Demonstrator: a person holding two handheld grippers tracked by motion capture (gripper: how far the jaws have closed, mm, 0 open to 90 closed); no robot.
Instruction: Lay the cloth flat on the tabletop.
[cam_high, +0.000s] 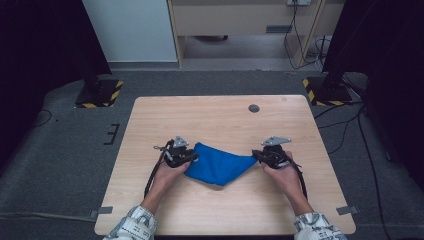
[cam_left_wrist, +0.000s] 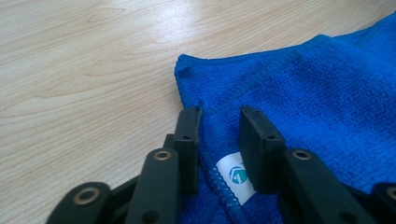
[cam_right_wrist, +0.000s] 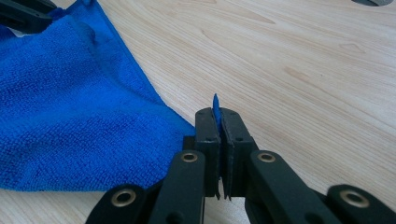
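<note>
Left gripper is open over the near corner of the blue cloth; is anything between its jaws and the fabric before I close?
Nothing visible. The left gripper has its jaws open astride the blue cloth by its white label, with only fabric in the gap. The right gripper is shut on the opposite corner.

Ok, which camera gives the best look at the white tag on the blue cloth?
The left gripper view: the tag sits close up between the open jaws of the left gripper, its teal logo visible. The high view shows the whole cloth but no tag detail; the right gripper view shows plain blue weave.
</note>
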